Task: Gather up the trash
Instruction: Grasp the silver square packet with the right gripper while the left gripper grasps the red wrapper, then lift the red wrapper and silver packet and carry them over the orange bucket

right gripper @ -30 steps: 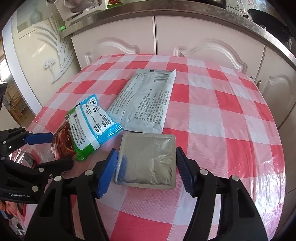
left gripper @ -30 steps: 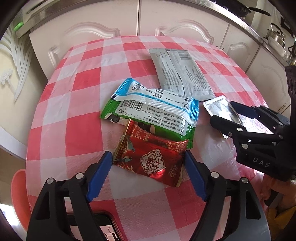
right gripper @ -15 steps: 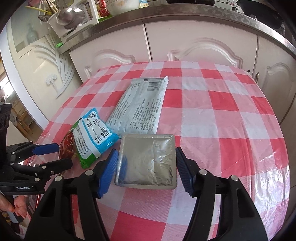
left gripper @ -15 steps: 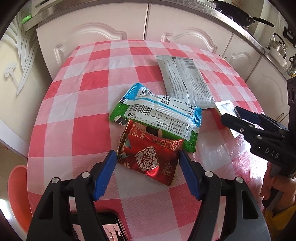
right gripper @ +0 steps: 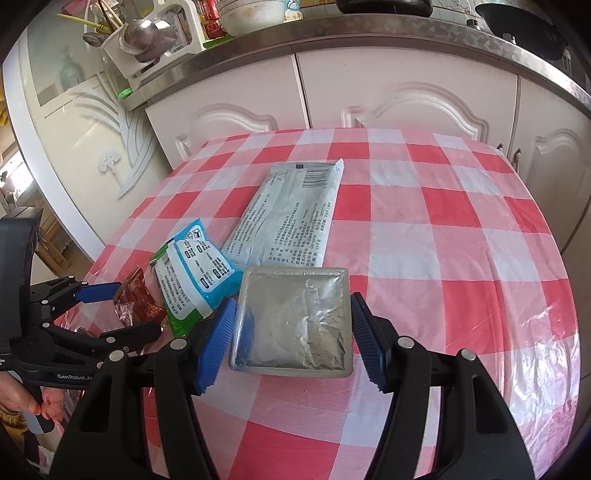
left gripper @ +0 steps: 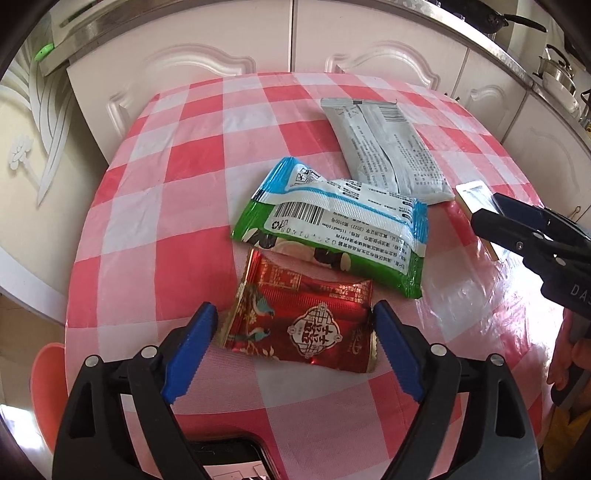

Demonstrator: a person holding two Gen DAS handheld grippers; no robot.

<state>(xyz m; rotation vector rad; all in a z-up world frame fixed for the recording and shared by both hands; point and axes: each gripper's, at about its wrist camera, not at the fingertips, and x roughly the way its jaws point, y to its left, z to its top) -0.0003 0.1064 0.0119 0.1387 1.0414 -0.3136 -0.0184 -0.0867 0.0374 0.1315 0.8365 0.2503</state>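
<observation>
A red foil wrapper lies on the checked tablecloth between the blue pads of my left gripper. Its jaws are opening and the left pad stands clear of the wrapper. My right gripper is shut on a square silver pouch, with a pad pressed on each side edge. In the left wrist view that pouch sticks out of the right gripper at the table's right. A green, blue and white snack wrapper and a long grey packet lie further back.
White cabinet doors and a steel counter with utensils close off the far side of the table. An orange stool stands below the table's left edge. A phone lies under the left gripper. A hand holds the left gripper's handle.
The left jaws narrowed around the red wrapper, then widened again. The right gripper tilted upward, and the silver pouch stayed fixed between its pads.
</observation>
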